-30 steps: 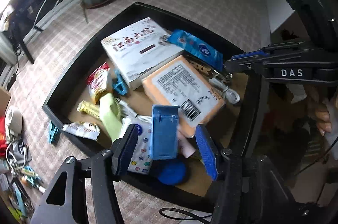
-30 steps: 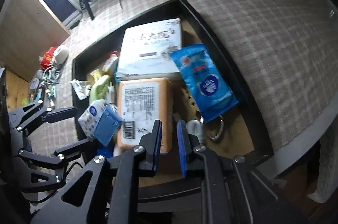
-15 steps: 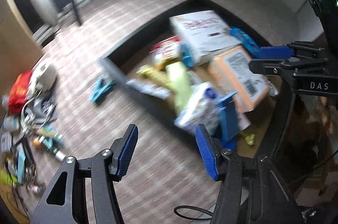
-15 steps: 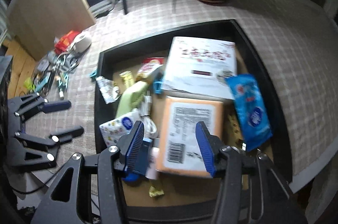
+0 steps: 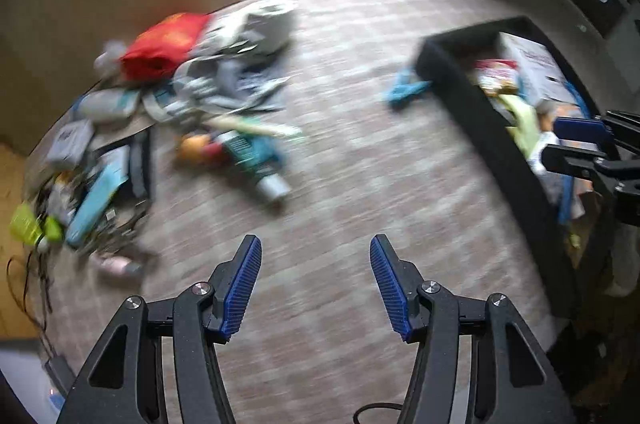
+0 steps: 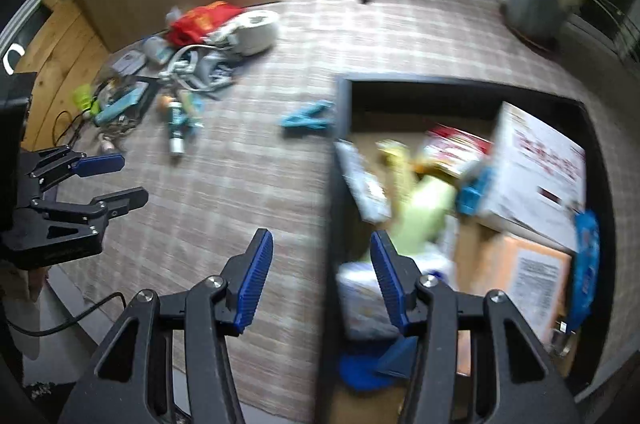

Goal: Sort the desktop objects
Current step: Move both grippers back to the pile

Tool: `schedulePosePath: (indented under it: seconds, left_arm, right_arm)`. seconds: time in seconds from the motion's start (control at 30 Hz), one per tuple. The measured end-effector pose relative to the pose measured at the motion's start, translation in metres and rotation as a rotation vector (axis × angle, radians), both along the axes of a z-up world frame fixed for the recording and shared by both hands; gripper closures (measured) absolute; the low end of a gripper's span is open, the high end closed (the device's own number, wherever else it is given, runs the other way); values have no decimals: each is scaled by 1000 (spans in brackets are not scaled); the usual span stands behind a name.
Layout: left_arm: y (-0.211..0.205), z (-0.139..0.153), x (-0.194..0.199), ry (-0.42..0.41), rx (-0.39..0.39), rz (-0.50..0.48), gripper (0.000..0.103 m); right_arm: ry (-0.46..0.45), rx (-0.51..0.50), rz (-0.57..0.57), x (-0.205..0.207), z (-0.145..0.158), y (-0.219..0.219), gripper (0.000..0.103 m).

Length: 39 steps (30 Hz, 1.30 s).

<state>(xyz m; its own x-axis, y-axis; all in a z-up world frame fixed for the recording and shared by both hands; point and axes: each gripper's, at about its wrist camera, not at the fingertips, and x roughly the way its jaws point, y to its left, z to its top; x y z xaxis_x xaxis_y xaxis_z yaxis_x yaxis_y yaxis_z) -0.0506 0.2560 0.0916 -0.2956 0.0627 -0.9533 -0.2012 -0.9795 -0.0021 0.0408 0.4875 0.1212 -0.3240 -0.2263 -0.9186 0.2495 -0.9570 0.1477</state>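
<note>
Woven check cloth covers the worktop [image 5: 360, 184]. From my left wrist camera, my left tool [image 5: 316, 284] hangs over bare cloth, its ribbed blue pads apart with nothing between them. Toward the far left corner lies an unsorted heap [image 5: 168, 96]: a red crinkly bag, a white roll, tubes, cables. From my right wrist camera, my right tool [image 6: 322, 278] straddles the wall of the black tray [image 6: 340, 96], also apart and empty. Inside are a glossy white box [image 6: 536, 172], packets and an orange parcel. I judge sorting partly done; a teal clip [image 6: 306, 118] lies just outside the tray.
</note>
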Motion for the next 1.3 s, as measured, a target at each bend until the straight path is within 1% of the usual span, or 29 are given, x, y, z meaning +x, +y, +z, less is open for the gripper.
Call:
schedulePosePath:
  seconds: [0.03, 0.2, 0.33, 0.43, 0.57, 0.67, 0.87, 1.13, 1.17, 1.3]
  left_arm:
    - [-12, -2, 2, -1, -5, 23, 49]
    - [-63, -12, 9, -11, 20, 131, 49]
    - [-102, -18, 12, -14, 43, 219, 49]
    - [-134, -25, 13, -21, 70, 300, 49]
    - [-159, -32, 12, -21, 55, 359, 49]
    - [-171, -36, 10, -24, 60, 389, 49]
    - [-183, -47, 1, -37, 70, 425, 49]
    - [-201, -69, -12, -71, 161, 511, 49]
    - [-202, -71, -13, -73, 171, 515, 49]
    - [-205, -74, -18, -70, 205, 541, 49]
  right_arm:
    - [6, -7, 10, -1, 0, -8, 53]
    - [40, -56, 32, -9, 3, -54, 53]
    - [23, -117, 30, -20, -4, -82, 53]
    - [31, -109, 44, -26, -7, -102, 53]
    - [28, -112, 87, -34, -10, -127, 53]
    - [25, -84, 125, -41, -16, -144, 54]
    - [-18, -80, 166, -54, -34, -164, 60]
    - [-78, -84, 197, -68, -62, -176, 68]
    - [-86, -90, 195, -70, -64, -177, 70]
    - [-101, -113, 206, -76, -68, -183, 72]
